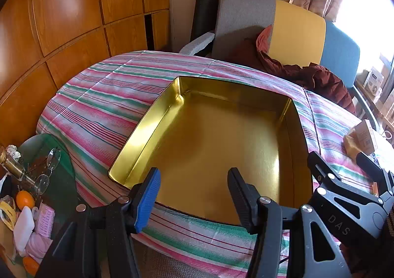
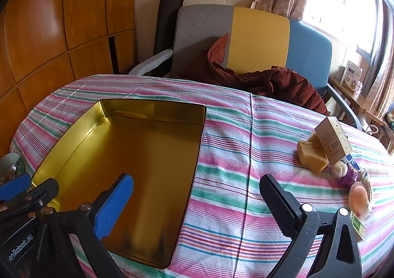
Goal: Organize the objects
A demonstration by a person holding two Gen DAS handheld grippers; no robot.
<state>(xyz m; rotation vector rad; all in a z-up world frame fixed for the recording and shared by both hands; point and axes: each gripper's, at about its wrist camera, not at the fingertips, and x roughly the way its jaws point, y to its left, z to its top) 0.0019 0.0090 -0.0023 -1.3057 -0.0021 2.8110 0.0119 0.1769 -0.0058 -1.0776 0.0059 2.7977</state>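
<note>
An empty gold tin box [image 1: 138, 137] sits open on the striped tablecloth [image 1: 98, 100]; it also shows in the right wrist view [image 2: 81, 140]. My left gripper [image 1: 193, 190] is open and empty, hovering over the box's near edge. My right gripper [image 2: 197, 200] is open and empty, above the cloth at the box's right side. To the right lie a yellow sponge [image 2: 310, 155], a small cardboard carton [image 2: 333, 139], a white and purple item [image 2: 342, 171] and a pink egg-shaped object [image 2: 359, 195].
A grey, yellow and blue chair [image 2: 258, 39] with a dark red jacket [image 2: 283, 83] stands behind the table. A glass side table [image 1: 56, 179] at the left holds glasses, an orange [image 1: 24, 199] and small items. Wooden panels line the left wall.
</note>
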